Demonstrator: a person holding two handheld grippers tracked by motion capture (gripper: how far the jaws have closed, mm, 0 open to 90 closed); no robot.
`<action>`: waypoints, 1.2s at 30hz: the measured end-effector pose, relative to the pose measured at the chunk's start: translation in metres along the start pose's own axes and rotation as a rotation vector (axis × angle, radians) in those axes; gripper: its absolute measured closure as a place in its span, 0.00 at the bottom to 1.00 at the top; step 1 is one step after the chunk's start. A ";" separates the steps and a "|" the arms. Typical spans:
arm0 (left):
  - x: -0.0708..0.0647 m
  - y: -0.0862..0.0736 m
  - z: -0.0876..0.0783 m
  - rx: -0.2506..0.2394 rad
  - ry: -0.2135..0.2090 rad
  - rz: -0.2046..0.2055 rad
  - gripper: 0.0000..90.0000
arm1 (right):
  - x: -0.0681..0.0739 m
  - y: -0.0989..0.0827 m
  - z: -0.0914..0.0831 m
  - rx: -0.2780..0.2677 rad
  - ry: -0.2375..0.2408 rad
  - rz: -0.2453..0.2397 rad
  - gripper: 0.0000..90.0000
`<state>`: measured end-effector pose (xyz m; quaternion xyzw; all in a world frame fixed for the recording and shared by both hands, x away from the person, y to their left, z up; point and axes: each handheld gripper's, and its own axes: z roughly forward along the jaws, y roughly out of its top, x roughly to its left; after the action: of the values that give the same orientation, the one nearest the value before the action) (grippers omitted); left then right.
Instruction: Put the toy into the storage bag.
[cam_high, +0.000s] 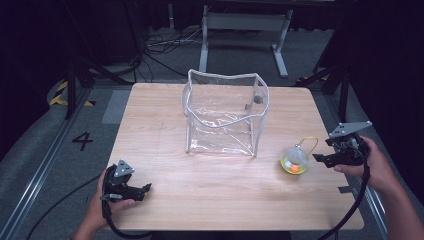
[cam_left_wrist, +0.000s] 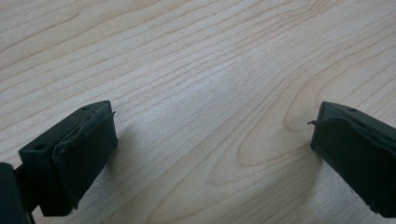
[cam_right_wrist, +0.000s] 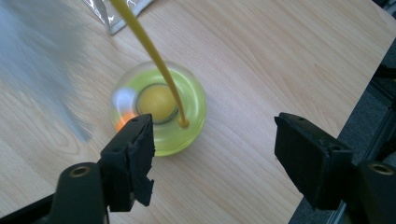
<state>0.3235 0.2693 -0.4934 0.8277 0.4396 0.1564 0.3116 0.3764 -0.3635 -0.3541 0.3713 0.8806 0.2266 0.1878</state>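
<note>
A clear ball (cam_high: 294, 160) with yellow-green and orange inside rests on the wooden table (cam_high: 210, 200) at the right. A thin yellow cord loop (cam_high: 311, 142) rises from it. My right gripper (cam_high: 317, 158) hovers just right of the ball and points at it. In the right gripper view the ball (cam_right_wrist: 192, 108) lies ahead of the left jaw and the cord (cam_right_wrist: 144, 42) runs up out of frame. My right gripper (cam_right_wrist: 215, 126) is open and its pads touch nothing. My left gripper (cam_high: 148, 188) is open over bare wood near the front left corner (cam_left_wrist: 212, 112).
A clear plastic bag (cam_high: 225, 115) with white edging stands open-topped at the table's middle back; a corner of the bag (cam_right_wrist: 116, 14) lies beyond the ball. The table's right edge (cam_right_wrist: 355, 112) runs close by the right jaw. Cables and a metal frame lie on the floor behind.
</note>
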 end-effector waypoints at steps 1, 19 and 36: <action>0.000 0.000 0.000 0.000 0.000 0.000 0.01 | 0.000 0.004 -0.001 0.005 -0.002 -0.007 0.33; 0.000 0.000 0.000 0.002 0.000 0.002 0.01 | 0.000 0.049 -0.005 0.118 0.046 -0.070 0.57; 0.000 0.000 0.000 0.001 0.000 0.003 0.01 | 0.006 0.060 -0.008 0.245 0.112 -0.125 0.97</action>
<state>0.3236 0.2695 -0.4934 0.8285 0.4386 0.1568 0.3110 0.4029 -0.3235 -0.3162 0.3225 0.9323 0.1255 0.1055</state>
